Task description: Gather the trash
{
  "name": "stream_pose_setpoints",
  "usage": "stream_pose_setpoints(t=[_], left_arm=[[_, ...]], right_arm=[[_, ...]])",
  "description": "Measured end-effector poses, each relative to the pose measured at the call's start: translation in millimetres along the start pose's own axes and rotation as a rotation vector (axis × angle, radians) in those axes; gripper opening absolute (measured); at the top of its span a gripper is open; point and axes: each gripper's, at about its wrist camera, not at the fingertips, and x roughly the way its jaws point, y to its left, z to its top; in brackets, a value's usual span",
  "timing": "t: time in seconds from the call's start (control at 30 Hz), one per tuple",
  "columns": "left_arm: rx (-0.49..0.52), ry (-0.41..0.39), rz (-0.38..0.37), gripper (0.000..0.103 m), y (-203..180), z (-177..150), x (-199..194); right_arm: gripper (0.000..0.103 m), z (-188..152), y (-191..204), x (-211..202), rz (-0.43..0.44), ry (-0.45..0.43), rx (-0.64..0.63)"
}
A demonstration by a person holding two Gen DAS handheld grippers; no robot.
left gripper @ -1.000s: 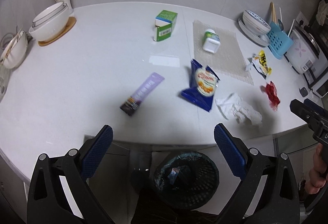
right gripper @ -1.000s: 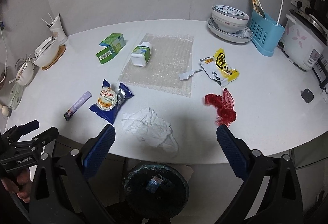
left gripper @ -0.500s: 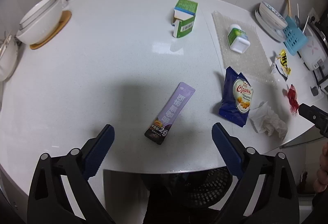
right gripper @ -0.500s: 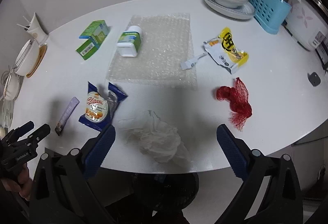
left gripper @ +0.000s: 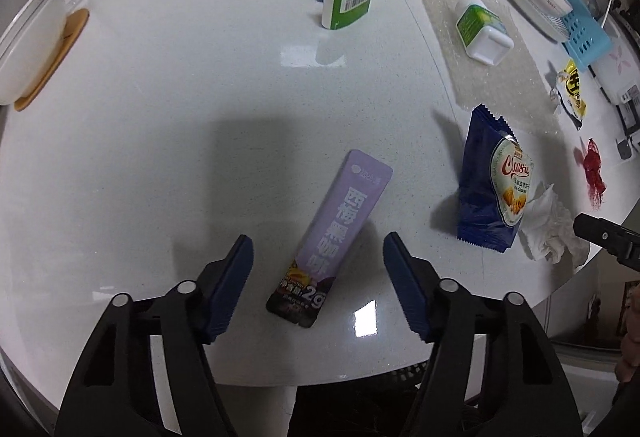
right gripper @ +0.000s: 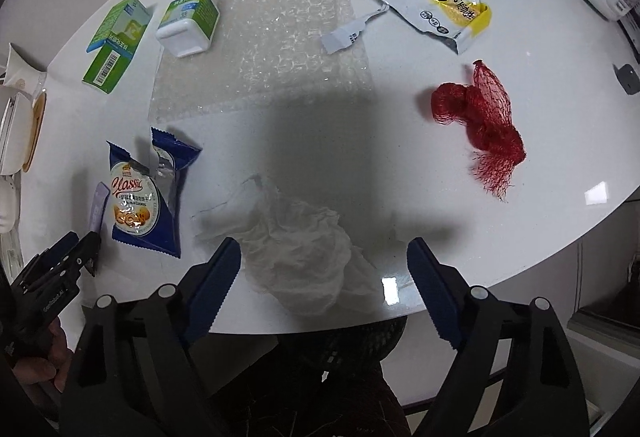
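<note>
Over white table (left gripper: 160, 117), straddling purple sachet (left gripper: 332, 233) with left gripper (left gripper: 316, 261) and crumpled tissue (right gripper: 304, 249) with right gripper (right gripper: 324, 265), jaws narrowing, still ungripped

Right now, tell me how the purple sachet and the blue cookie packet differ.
The purple sachet is long, narrow and flat; the blue cookie packet is wider and puffed up. The sachet looks sealed, while the cookie packet is torn open at the top. The sachet lies between the left gripper's open jaws; the packet lies off to the side, against a crumpled tissue. Both rest on the white table.
</note>
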Motion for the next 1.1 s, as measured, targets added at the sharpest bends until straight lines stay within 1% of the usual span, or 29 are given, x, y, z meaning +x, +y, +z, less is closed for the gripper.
stream_pose_setpoints(t=[0.07, 0.1, 0.17, 0.2, 0.23, 0.3, 0.43, 0.5, 0.53, 0.57, 0.7, 0.77, 0.8, 0.9, 1.1], left_arm=[[0.014, 0.002, 0.014, 0.058, -2, 2, 2], [0.024, 0.004, 0.022, 0.054, -4, 3, 3], [0.033, 0.008, 0.03, 0.048, -6, 4, 3], [0.037, 0.013, 0.042, 0.039, -7, 6, 3], [0.043, 0.019, 0.058, 0.026, -9, 7, 3], [0.046, 0.03, 0.076, 0.019, -11, 12, 5], [0.033, 0.021, 0.068, 0.016, -11, 12, 5], [0.035, 0.019, 0.073, 0.015, -12, 12, 5], [0.032, 0.019, 0.075, 0.014, -12, 12, 4], [0.031, 0.021, 0.076, 0.014, -9, 12, 4], [0.015, 0.008, 0.072, 0.013, -9, 13, 1], [0.008, -0.008, 0.059, 0.013, -8, 13, -1], [0.007, -0.01, 0.064, 0.013, -6, 14, -3], [0.006, -0.028, 0.06, 0.012, -8, 13, -8], [0.015, -0.055, 0.061, 0.012, -12, 12, -17]], right_arm=[[0.076, 1, 4, 4, -0.018, 0.003, 0.002], [0.073, 1, 6, 6, -0.034, 0.009, -0.001], [0.066, 1, 10, 10, -0.025, 0.024, -0.001], [0.062, 1, 11, 12, -0.025, 0.033, -0.003], [0.059, 0, 13, 14, -0.027, 0.042, -0.005], [0.046, -1, 16, 18, -0.017, 0.061, -0.006], [0.034, -3, 22, 21, -0.042, 0.06, -0.015], [0.023, -2, 23, 21, -0.053, 0.066, -0.014], [0.019, 0, 25, 22, -0.055, 0.07, -0.014], [0.011, 1, 26, 23, -0.053, 0.073, -0.014], [0.007, 15, 21, 25, -0.034, 0.074, -0.002], [0.007, 15, 22, 24, -0.028, 0.064, -0.003], [0.006, 14, 23, 23, -0.024, 0.05, -0.011], [0.006, 12, 11, 10, -0.014, 0.038, -0.012], [0.006, 9, 7, -8, -0.025, -0.012, -0.007]])
